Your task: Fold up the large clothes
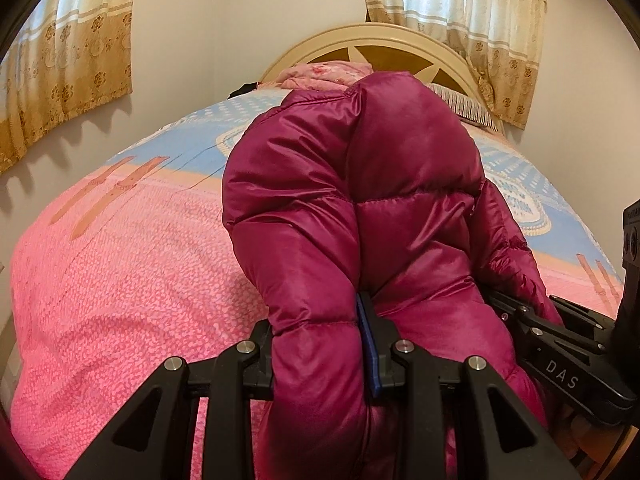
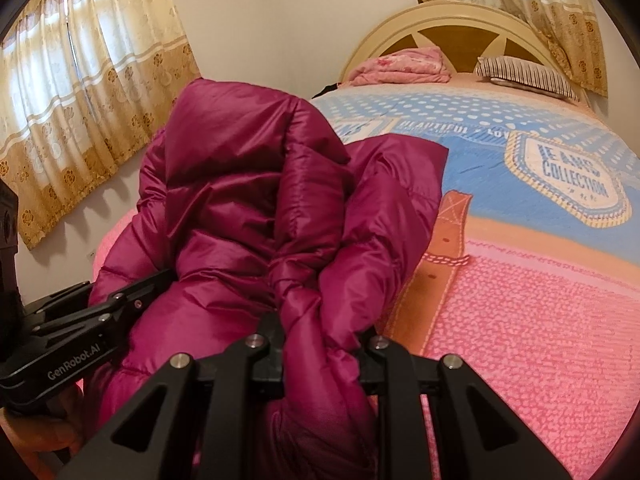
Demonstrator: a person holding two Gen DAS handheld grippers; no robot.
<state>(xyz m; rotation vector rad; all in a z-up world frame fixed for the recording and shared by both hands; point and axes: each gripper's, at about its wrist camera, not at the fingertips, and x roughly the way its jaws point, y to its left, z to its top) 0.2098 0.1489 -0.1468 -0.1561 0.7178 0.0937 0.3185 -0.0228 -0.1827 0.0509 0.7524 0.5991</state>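
A shiny magenta puffer jacket [image 1: 360,184] is bunched up and held above the bed, filling the middle of both views. My left gripper [image 1: 320,344] is shut on a thick quilted roll of the jacket, its fingers pressed into the padding on both sides. In the right wrist view my right gripper [image 2: 324,344] is shut on another gathered fold of the same jacket [image 2: 248,184]. The two grippers sit close side by side: the right one shows at the left view's right edge [image 1: 560,344], the left one at the right view's left edge [image 2: 80,328]. The jacket's lower part is hidden behind the fingers.
A bed with a pink and blue printed cover [image 2: 540,280] lies below and ahead. At its head are a cream headboard [image 2: 460,20], a folded pink blanket [image 2: 400,64] and a striped pillow [image 2: 524,72]. Curtains [image 1: 68,60] hang on the walls to the left and behind.
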